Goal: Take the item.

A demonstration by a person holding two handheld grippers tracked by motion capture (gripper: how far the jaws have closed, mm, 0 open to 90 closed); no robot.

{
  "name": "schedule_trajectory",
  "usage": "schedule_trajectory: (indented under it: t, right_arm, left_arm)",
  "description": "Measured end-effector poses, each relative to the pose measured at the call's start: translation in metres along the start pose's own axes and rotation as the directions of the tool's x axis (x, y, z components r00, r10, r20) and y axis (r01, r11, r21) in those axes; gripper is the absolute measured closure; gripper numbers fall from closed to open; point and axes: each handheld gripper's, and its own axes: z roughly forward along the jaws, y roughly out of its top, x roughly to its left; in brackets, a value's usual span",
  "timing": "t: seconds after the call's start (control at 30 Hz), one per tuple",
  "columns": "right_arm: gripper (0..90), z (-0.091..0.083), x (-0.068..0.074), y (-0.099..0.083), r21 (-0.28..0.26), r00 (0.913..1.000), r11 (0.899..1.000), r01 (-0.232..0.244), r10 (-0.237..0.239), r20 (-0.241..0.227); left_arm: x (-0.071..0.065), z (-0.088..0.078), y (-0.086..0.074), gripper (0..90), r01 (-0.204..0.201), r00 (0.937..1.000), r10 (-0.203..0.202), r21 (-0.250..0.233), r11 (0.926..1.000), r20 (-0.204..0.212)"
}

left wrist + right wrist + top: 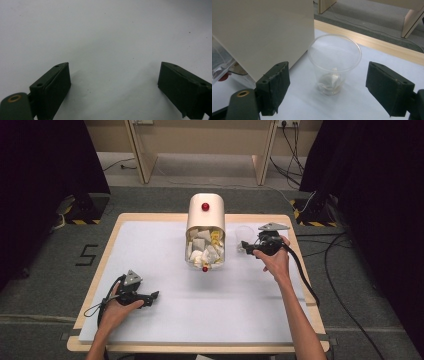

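Right gripper (327,87) has its fingers spread wide around the clear cup (334,62) with a tea bag, just right of the dispenser (205,227) on the desk. Center it, squeeze gently. Left gripper (150,296) idles near-left, fingers spread.

Your right gripper (328,87) stood wide open around the clear cup (334,62) holding a tea bag (329,81).
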Motion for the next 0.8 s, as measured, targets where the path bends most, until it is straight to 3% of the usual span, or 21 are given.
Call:
schedule_trajectory:
  t: [0.2,0.33,0.8]
  right_arm:
    - [18.4,-0.006,0.002,-0.005,0.001,0.9999,1.0,-0.015,0.015,-0.001]
    - [17.1,-0.008,0.009,-0.015,0.012,1.0,1.0,0.008,-0.008,0.002]
    - [16.8,-0.013,0.017,-0.044,0.046,0.9998,0.999,0.018,-0.018,-0.006]
  left_arm:
    - [0.0,0.0,0.0,9.9,0.0,1.0,0.0,0.0,1.0,0.0]
    - [0.0,0.0,0.0,9.9,0.0,1.0,0.0,0.0,1.0,0.0]
    - [0.0,0.0,0.0,9.9,0.0,1.0,0.0,0.0,1.0,-0.001]
